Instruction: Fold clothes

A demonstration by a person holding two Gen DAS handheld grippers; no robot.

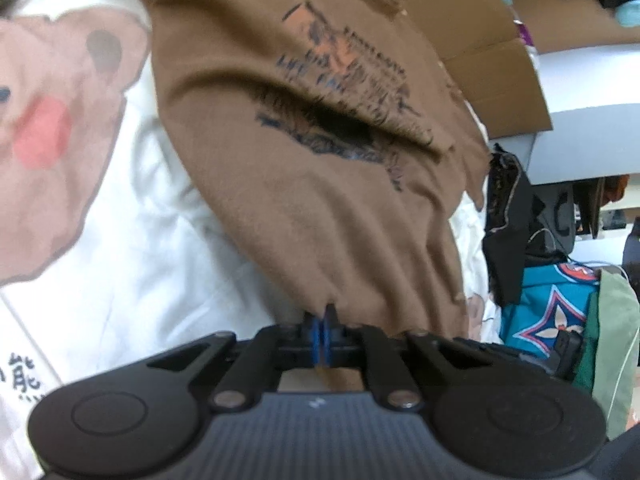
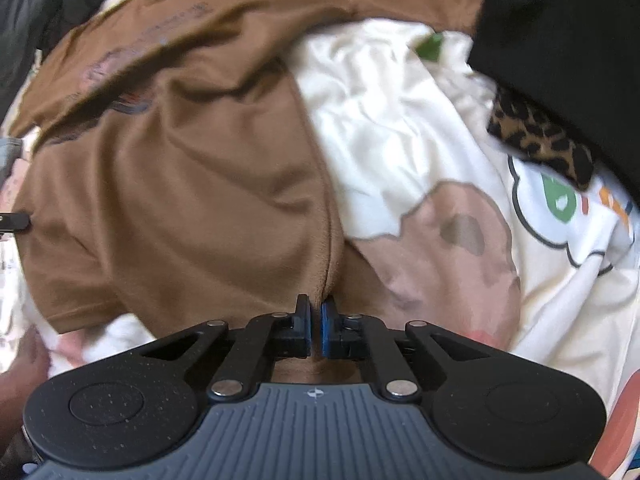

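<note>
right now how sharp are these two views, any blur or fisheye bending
Left wrist: the brown t-shirt and its print are motion-smeared, while the left gripper is crisp; cardboard boxes bow toward the rim. Right wrist: the right gripper is sharp, the white bear-print cloth is softly blurred, and corners vignette dark.

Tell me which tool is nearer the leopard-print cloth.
Right. The right tool, shut on the brown shirt, has the leopard-print cloth just ahead to its right. The left tool grips the shirt's other edge; the cloth isn't in its view.
</note>
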